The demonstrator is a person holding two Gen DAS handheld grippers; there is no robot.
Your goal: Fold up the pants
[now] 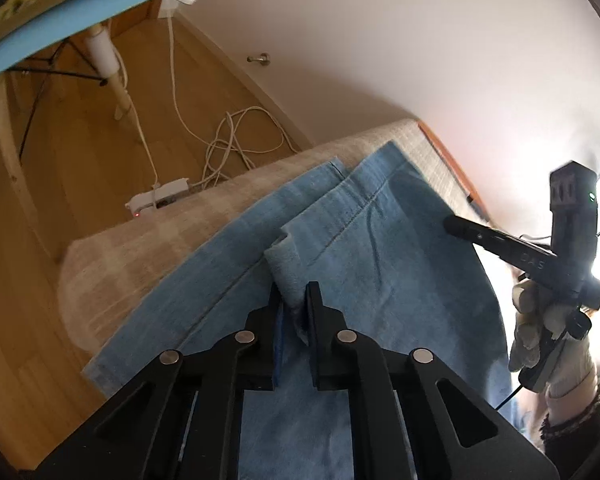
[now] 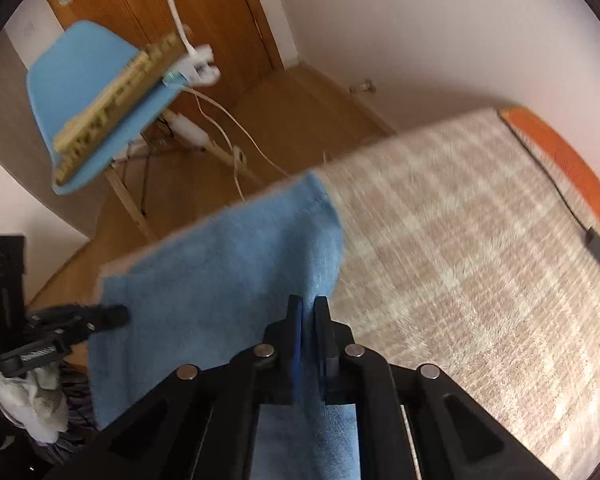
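Light blue denim pants lie along a beige checked surface, legs pointing away. My left gripper is shut on a raised fold of the denim near me. In the right wrist view my right gripper is shut on the pants and holds the cloth lifted above the beige surface. The right gripper also shows in the left wrist view, at the pants' right edge. The left gripper shows in the right wrist view, at the cloth's left edge.
A blue chair with a yellow patterned cushion stands on the wooden floor beyond the surface's far edge. White cables and a power strip lie on the floor. An orange edge borders the surface on the right, by a white wall.
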